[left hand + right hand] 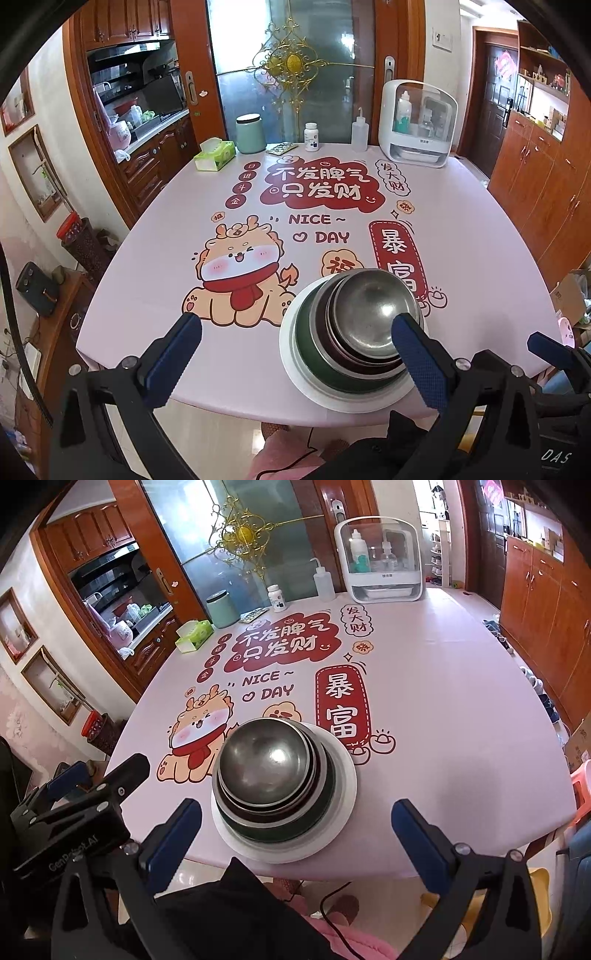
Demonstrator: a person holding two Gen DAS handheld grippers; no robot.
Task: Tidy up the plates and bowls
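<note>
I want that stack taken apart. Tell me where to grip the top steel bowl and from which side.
Grip the top steel bowl by its thin rim, one finger inside and one outside. It sits nested upright in the other bowls on the white plate, so only the rim is free. The near edge, facing the open right hand-held gripper, is probably easiest; lift straight up.

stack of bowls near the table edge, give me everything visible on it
The nested stack of metal bowls sits upright on a round white plate at the near edge of the pink printed table. The top steel bowl is dull grey, empty, with a glare spot. Beneath it show a dark reddish rim and a dark green outer bowl. Neither gripper touches it; both are open.
</note>
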